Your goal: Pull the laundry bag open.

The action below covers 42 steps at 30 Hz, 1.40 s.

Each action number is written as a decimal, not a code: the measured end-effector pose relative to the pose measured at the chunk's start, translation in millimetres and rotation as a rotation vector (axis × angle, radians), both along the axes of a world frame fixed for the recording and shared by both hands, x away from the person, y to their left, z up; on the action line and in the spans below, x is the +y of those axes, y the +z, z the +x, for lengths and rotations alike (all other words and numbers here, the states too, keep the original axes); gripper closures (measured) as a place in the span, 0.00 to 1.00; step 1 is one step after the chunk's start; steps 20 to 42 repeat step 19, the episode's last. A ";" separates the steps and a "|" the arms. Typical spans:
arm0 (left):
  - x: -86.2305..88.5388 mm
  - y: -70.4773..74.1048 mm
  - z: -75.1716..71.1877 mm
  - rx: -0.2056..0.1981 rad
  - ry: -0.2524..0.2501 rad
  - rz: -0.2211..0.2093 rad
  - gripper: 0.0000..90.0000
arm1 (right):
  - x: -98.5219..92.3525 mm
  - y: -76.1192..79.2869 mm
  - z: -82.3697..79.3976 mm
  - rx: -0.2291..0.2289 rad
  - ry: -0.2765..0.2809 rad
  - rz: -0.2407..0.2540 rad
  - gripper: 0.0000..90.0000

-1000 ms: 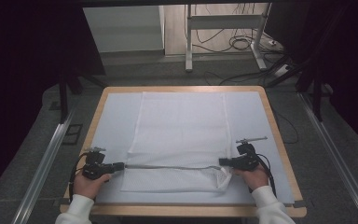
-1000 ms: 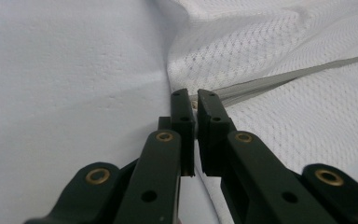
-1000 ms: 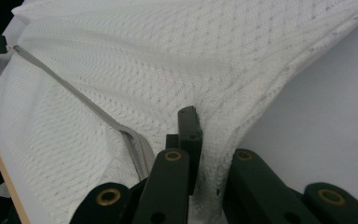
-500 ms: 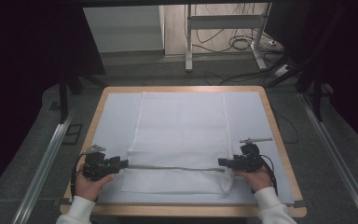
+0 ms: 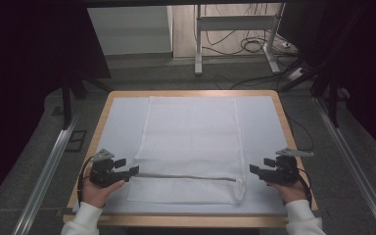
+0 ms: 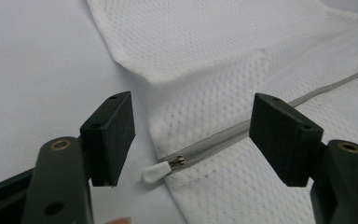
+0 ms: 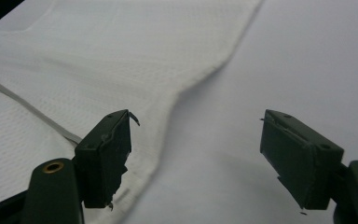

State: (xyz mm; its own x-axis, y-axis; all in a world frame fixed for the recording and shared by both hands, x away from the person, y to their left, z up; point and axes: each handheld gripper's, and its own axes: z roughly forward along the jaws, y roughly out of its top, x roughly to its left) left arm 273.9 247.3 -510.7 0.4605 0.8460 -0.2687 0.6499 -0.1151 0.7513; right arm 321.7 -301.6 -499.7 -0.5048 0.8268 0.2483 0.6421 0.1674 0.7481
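We see a white mesh bag (image 5: 191,147) lying flat on the tabletop (image 5: 269,127), spread from the far edge toward the near edge, roughly in the middle of the white surface. A grey zipper (image 5: 186,176) runs across the bag near its near end, and in the left gripper view its white pull tab (image 6: 154,172) sits at the bag's edge, resting on the tabletop.

The left hand-held gripper (image 5: 131,171) is at the zipper's left end. Its jaws have just been opening and now stand wide, with the pull tab and the end of the zipper between them but touching neither pad.

The right hand-held gripper (image 5: 253,170) is just off the bag's right edge, apart from the cloth. Its jaws have also just been opening and stand wide; in the right gripper view (image 7: 196,149) bare tabletop lies between them, with the bag's edge passing under the left jaw.

We see the person's left hand (image 5: 98,192) and right hand (image 5: 288,188) gripping the tools at the near edge, white sleeves behind them.
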 end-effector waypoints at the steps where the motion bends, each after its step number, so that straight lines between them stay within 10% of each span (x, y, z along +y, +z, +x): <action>1: -0.1 -0.4 0.2 -0.003 0.003 0.002 0.35 | -2.3 -0.7 -0.2 0.002 -0.008 0.000 0.27; 42: 1.4 -6.3 4.3 0.021 0.022 0.026 0.34 | 2.7 1.5 -4.0 -0.034 -0.006 -0.007 0.26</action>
